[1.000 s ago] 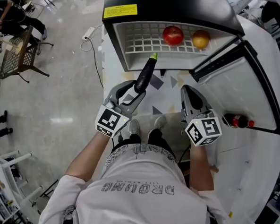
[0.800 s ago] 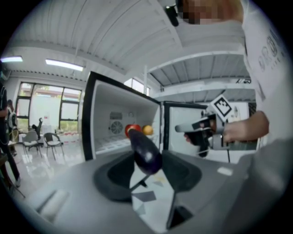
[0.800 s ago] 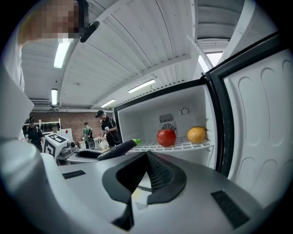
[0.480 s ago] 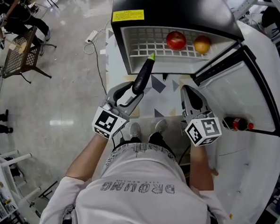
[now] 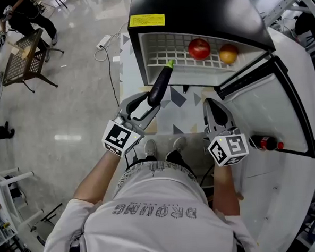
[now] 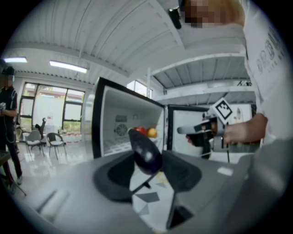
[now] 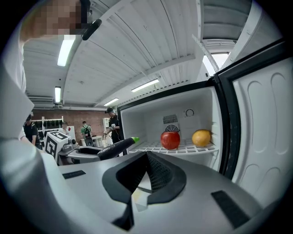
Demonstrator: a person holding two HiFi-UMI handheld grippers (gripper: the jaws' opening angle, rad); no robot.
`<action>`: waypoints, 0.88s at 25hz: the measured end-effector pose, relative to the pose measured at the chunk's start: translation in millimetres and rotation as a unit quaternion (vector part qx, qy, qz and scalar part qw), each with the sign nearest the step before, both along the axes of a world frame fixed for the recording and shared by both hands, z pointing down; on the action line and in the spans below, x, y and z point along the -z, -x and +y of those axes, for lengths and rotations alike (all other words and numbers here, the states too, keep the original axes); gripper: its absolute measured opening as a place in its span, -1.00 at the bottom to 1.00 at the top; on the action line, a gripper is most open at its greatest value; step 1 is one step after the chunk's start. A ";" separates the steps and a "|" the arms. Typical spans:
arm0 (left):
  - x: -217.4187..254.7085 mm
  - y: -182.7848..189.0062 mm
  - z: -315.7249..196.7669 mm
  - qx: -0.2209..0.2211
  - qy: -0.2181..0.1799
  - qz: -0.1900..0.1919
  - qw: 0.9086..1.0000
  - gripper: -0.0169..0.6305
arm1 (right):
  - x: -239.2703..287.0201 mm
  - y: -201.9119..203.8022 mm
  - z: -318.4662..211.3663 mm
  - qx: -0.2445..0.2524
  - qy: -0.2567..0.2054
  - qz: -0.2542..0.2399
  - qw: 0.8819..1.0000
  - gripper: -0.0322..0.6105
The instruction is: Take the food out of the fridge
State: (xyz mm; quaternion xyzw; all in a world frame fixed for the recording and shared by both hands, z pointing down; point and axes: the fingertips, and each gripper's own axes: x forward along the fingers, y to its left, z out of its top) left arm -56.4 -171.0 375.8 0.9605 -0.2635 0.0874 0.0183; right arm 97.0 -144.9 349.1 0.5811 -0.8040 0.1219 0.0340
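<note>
— Where is the eggplant (image 5: 160,84) now?
— It is in the left tongs (image 5: 148,104). The jaws press on its thick dark end. The rest sticks out past the tips, tilted a little up. Its green stem end is just before the edge of the shelf (image 5: 163,47) of the fridge (image 5: 193,11), outside of it.
— And the right tongs (image 5: 211,106)?
— Their jaws are together and nothing is between them. They are beside the left tongs, apart from the eggplant, and they point at the open fridge.
— Which other food is there?
— An apple (image 5: 199,48) and an orange (image 5: 228,53) sit on the shelf, beyond the tips of the right tongs, with a gap between them. Both are well apart from both tongs.
— Something in the door (image 5: 284,104)?
— A bottle (image 5: 265,142) lies there, to the right of the right tongs.
</note>
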 end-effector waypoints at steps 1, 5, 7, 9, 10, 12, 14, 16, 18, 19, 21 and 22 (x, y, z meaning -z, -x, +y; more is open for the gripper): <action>0.5 -0.4 -0.5 0.000 0.000 0.001 1.000 -0.36 | 0.4 0.1 -0.6 0.001 0.000 0.001 1.000 -0.89; 3.2 -1.2 -2.4 0.000 -0.003 0.004 1.000 -0.36 | 1.3 1.2 -3.5 0.006 0.001 0.002 1.000 -0.90; 3.3 -1.7 -3.9 0.002 -0.002 0.005 1.000 -0.36 | 0.9 2.3 -5.0 0.010 0.002 0.003 1.000 -0.89; 3.1 -2.5 -5.5 0.003 -0.001 0.005 1.000 -0.36 | 0.4 3.7 -6.8 0.015 0.002 0.005 1.000 -0.90; 3.0 -2.9 -6.4 0.003 -0.001 0.005 1.000 -0.36 | 0.2 4.1 -8.0 0.017 0.002 0.006 1.000 -0.90; 2.7 -3.7 -8.2 0.004 -0.001 0.004 1.000 -0.36 | -0.7 4.8 -10.2 0.021 0.004 0.006 1.000 -0.90; 2.5 -4.3 -9.7 0.004 0.000 0.003 1.000 -0.36 | -1.3 5.4 -12.3 0.024 0.005 0.006 1.000 -0.90; 3.3 -5.1 -11.6 0.005 -0.001 0.003 1.000 -0.36 | -1.6 5.4 -14.6 0.025 0.005 0.006 1.000 -0.90; 4.6 -5.2 -13.9 0.005 -0.003 0.004 1.000 -0.36 | -1.5 5.2 -16.6 0.027 0.006 0.006 1.000 -0.90; 5.2 -4.9 -15.2 0.006 -0.004 0.004 1.000 -0.36 | -1.5 5.2 -17.4 0.027 0.006 0.006 1.000 -0.90; 6.0 -4.1 -17.8 0.010 -0.004 0.004 1.000 -0.36 | -2.1 5.0 -18.6 0.029 0.007 0.005 1.000 -0.90; 6.2 -3.9 -18.9 0.011 -0.005 0.004 1.000 -0.36 | -2.7 4.6 -19.1 0.030 0.007 0.005 1.000 -0.90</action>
